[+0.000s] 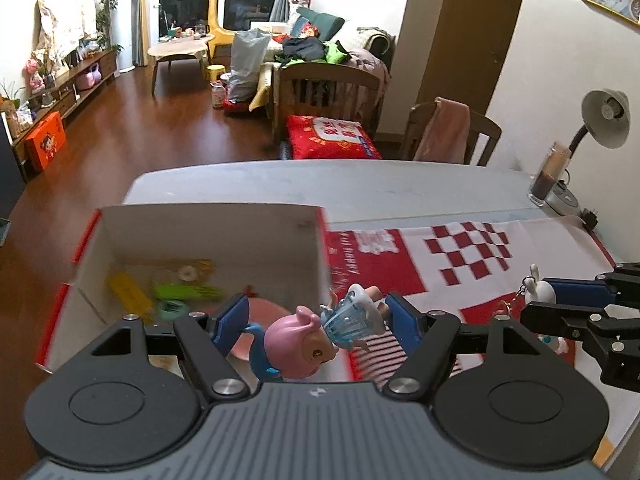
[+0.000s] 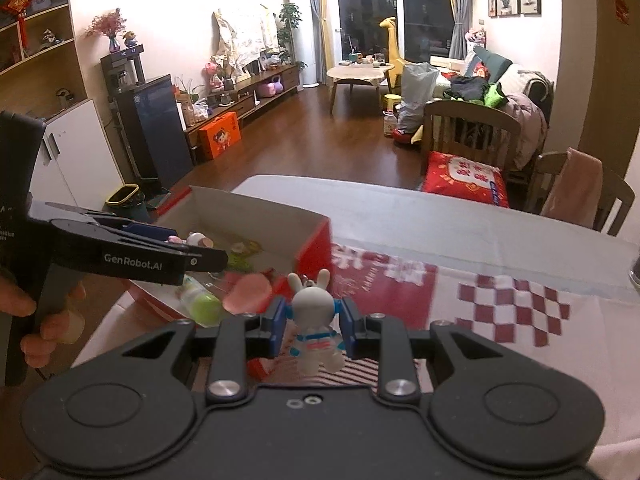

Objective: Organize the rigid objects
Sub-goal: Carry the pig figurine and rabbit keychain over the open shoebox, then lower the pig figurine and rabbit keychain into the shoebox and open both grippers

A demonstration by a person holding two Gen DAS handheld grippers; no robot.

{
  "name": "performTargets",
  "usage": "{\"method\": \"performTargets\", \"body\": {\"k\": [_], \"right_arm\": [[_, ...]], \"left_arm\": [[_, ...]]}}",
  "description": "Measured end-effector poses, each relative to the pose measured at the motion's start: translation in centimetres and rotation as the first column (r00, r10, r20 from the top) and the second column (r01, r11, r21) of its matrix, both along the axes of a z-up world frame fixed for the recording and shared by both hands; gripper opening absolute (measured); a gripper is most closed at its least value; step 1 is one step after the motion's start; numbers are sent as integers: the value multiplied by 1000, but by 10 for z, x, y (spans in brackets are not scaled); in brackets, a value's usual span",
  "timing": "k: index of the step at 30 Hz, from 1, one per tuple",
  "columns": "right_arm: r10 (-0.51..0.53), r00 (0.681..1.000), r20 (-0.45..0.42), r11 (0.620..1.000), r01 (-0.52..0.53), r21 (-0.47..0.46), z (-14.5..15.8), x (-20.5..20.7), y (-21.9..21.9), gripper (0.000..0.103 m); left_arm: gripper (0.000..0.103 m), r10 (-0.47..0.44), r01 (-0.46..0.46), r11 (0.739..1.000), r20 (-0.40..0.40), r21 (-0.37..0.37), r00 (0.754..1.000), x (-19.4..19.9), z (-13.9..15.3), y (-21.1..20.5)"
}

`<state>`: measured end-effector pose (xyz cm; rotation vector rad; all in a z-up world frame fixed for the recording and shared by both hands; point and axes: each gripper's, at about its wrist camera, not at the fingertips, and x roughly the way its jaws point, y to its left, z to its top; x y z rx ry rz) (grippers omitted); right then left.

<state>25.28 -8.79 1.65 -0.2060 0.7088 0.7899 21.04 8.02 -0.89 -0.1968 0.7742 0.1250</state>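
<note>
My left gripper [image 1: 314, 318] is wide open above the right wall of a red cardboard box [image 1: 208, 226]. A pink-haired doll figure in a pale blue dress [image 1: 320, 334] lies between its pads, touching neither clearly; it looks to be loose. My right gripper [image 2: 313, 322] is shut on a white rabbit astronaut keychain figure [image 2: 314, 316], held above the red and white cloth [image 2: 500, 312] just right of the box [image 2: 316, 240]. The right gripper also shows in the left wrist view [image 1: 560, 300].
The box holds several small toys: a yellow piece [image 1: 130, 294], a green piece [image 1: 184, 291], a pink disc [image 2: 248, 292]. A desk lamp [image 1: 600, 124] and a glass [image 1: 550, 176] stand at the table's far right. Chairs [image 1: 328, 92] stand behind the table.
</note>
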Motion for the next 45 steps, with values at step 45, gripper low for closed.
{"method": "performTargets", "body": {"k": [45], "right_arm": [[-23, 987, -159, 967, -18, -256, -126, 91, 216, 27]], "left_arm": [[75, -23, 44, 996, -268, 73, 963, 81, -115, 149]]}}
